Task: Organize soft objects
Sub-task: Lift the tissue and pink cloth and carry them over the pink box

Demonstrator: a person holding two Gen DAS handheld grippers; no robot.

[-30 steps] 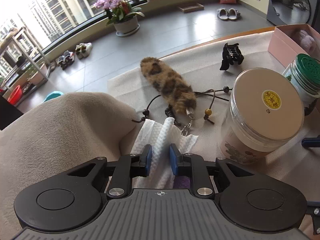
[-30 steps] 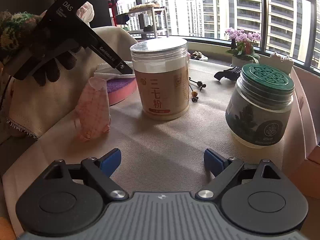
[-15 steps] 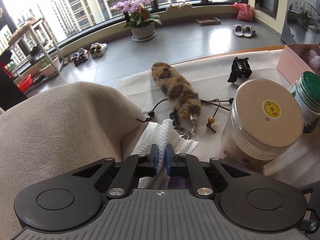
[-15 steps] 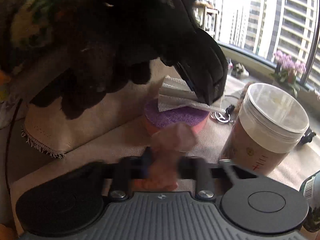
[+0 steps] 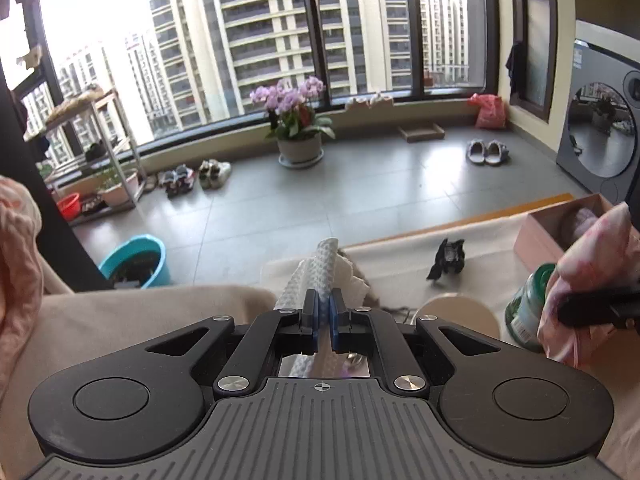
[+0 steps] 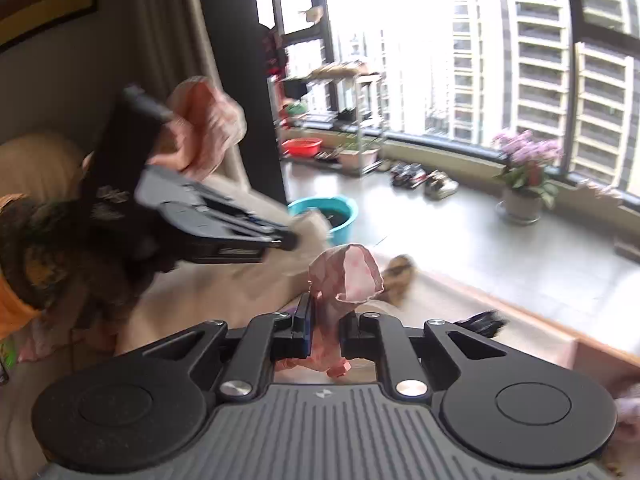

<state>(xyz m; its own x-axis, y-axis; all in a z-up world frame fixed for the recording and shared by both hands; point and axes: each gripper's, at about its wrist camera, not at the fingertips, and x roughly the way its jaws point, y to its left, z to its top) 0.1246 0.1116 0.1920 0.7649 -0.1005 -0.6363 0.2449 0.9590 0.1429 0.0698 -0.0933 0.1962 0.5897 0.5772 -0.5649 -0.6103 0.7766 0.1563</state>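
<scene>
My left gripper [image 5: 324, 312] is shut on a white waffle-textured cloth [image 5: 316, 272] and holds it raised above the table. My right gripper [image 6: 324, 320] is shut on a crumpled pink cloth [image 6: 348, 276], also lifted; that cloth and the gripper show at the right edge of the left wrist view [image 5: 592, 264]. The left gripper's body appears blurred at the left of the right wrist view [image 6: 208, 220]. A pink box [image 5: 560, 232] with a soft purple item inside stands at the table's far right. The leopard-print furry tail [image 6: 398, 276] lies on the table behind the pink cloth.
A white-lidded jar [image 5: 460, 312] and a green-lidded jar [image 5: 532, 304] stand on the cloth-covered table [image 5: 400, 264]. A black hair claw [image 5: 448, 258] lies near the table's far edge. A beige cushion [image 5: 140, 320] is at the left. Floor, potted orchid [image 5: 296, 120] and teal bucket [image 5: 136, 260] lie beyond.
Both grippers have risen well above the table. The left lifted the white cloth off the purple pad. The right closed on the pink cloth and carried it up.
</scene>
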